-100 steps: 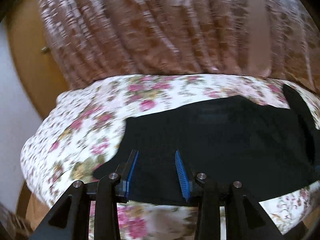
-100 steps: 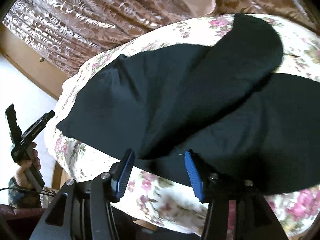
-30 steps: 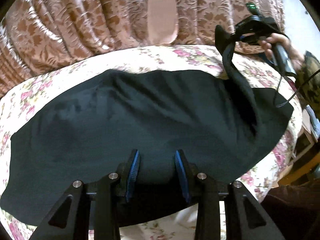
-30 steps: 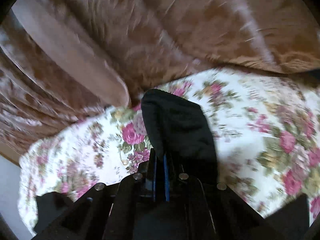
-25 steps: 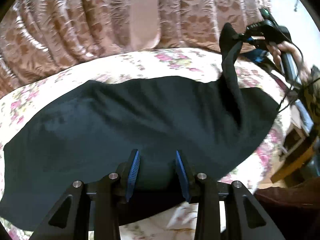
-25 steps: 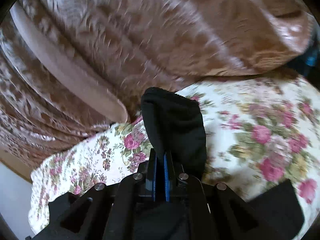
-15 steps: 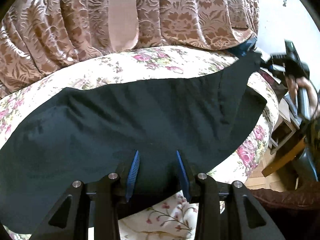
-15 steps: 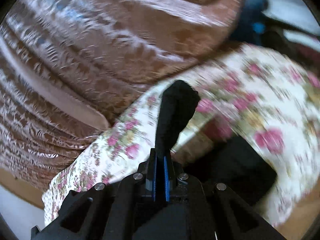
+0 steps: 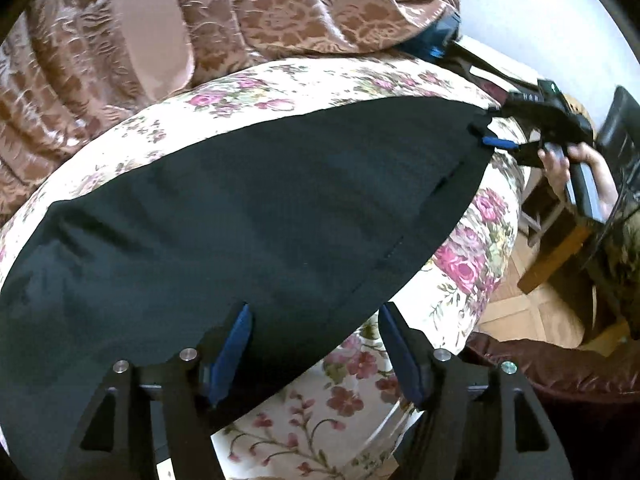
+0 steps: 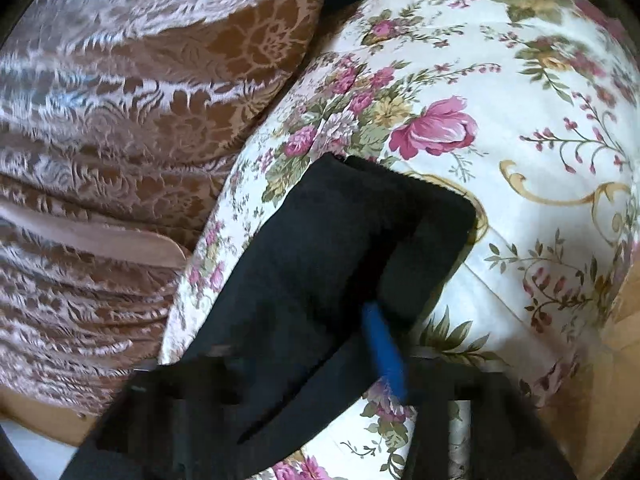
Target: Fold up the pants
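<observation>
The black pants [image 9: 240, 220] lie spread flat across the floral-covered cushion [image 9: 320, 76]. My left gripper [image 9: 314, 344] is open at the near edge, its blue pads [image 9: 234, 340] either side of the pants' hem. My right gripper [image 9: 496, 142] shows at the far right of the left wrist view, at the pants' far corner. In the right wrist view that corner [image 10: 360, 232] lies on the cushion. One blue pad [image 10: 384, 348] shows, with cloth over the left side. I cannot tell if the jaws still pinch it.
Brown patterned curtains [image 9: 280, 8] hang behind the cushion. The cushion's right edge drops to a wooden floor [image 9: 520, 320] with a wooden furniture leg [image 9: 556, 256]. A dark red seat [image 9: 560, 372] is at the lower right.
My right gripper has carried the lifted corner out to the right and down onto the cushion, so the pants now lie flat. My left gripper has opened wider.
</observation>
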Available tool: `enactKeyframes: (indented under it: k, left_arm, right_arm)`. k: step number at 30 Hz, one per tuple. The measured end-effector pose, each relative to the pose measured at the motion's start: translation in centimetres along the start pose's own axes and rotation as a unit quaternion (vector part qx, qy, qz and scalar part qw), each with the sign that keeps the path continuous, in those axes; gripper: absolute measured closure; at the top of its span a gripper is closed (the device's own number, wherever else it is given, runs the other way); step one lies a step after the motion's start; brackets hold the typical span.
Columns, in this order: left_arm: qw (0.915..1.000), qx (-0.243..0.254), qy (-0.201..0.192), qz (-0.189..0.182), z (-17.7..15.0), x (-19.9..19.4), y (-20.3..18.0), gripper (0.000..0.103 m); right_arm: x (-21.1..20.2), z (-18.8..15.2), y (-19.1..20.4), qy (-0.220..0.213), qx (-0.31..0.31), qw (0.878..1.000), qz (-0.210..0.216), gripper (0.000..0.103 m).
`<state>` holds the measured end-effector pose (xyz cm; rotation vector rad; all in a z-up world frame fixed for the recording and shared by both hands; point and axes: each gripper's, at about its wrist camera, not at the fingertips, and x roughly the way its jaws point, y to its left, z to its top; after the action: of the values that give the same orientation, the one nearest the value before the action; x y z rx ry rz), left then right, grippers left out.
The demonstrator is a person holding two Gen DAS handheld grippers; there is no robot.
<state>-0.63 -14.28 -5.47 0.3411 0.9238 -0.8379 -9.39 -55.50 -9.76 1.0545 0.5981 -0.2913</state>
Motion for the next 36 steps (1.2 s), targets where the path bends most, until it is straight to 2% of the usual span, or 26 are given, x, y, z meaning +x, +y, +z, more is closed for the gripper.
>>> enactKeyframes:
  k: [4, 7, 8, 10, 13, 14, 15, 18, 22, 23, 24, 30, 34, 36]
  left_arm:
    - [0.9999, -0.006, 0.003, -0.008, 0.3, 1.0, -0.2, 0.037]
    - [0.9999, -0.001, 0.005, -0.014, 0.4, 1.6, -0.3, 0.037]
    - [0.9999, 0.005, 0.006, -0.014, 0.5, 1.8, -0.4, 0.037]
    - [0.9998, 0.013, 0.007, -0.014, 0.5, 2.3, -0.4, 0.037]
    - [0.9997, 0.014, 0.003, -0.018, 0.8, 2.5, -0.2, 0.051]
    - [0.9997, 0.009, 0.002, -0.024, 0.9, 2.5, 0.0, 0.062]
    - [0.9994, 0.004, -0.002, -0.033, 1.0, 2.4, 0.2, 0.074]
    - [0.9988, 0.002, -0.008, -0.049, 1.0, 2.2, 0.2, 0.085]
    - [0.9975, -0.007, -0.002, -0.070, 1.1, 2.1, 0.6, 0.083]
    - [0.9973, -0.012, 0.001, -0.073, 1.1, 2.1, 0.8, 0.075]
    - [0.9968, -0.018, 0.004, -0.077, 1.1, 2.1, 1.0, 0.074]
    - [0.9972, -0.007, 0.008, -0.075, 1.0, 2.3, 0.8, 0.072]
    - [0.9946, -0.029, 0.007, -0.099, 1.2, 1.9, 1.7, 0.072]
    - [0.9954, -0.034, 0.009, -0.089, 1.2, 2.1, 2.1, 0.073]
  right_arm:
    - [0.4, 0.3, 0.6, 0.002, -0.008, 1.000, -0.006, 0.047]
    - [1.2, 0.7, 1.0, 0.003, -0.012, 1.000, -0.016, 0.052]
    - [1.4, 0.8, 1.1, 0.003, -0.015, 1.000, -0.019, 0.054]
    - [2.0, 1.0, 1.4, 0.007, -0.019, 1.000, -0.024, 0.066]
    - [2.6, 1.3, 1.7, 0.011, -0.027, 0.999, -0.037, 0.083]
    - [2.7, 1.4, 1.8, 0.010, -0.030, 0.999, -0.039, 0.091]
    - [2.7, 1.5, 1.9, 0.008, -0.031, 0.999, -0.040, 0.094]
    - [2.2, 1.7, 2.3, 0.002, -0.040, 0.998, -0.041, 0.095]
    - [1.9, 2.0, 2.7, 0.000, -0.050, 0.998, -0.045, 0.096]
    - [2.0, 2.1, 2.6, 0.002, -0.049, 0.998, -0.047, 0.096]
    - [2.1, 2.1, 2.5, 0.004, -0.048, 0.998, -0.048, 0.096]
    - [2.4, 2.1, 2.3, 0.012, -0.038, 0.998, -0.047, 0.092]
    - [2.9, 2.1, 2.3, 0.021, -0.040, 0.998, -0.054, 0.092]
    - [3.1, 2.1, 2.2, 0.021, -0.040, 0.997, -0.057, 0.092]
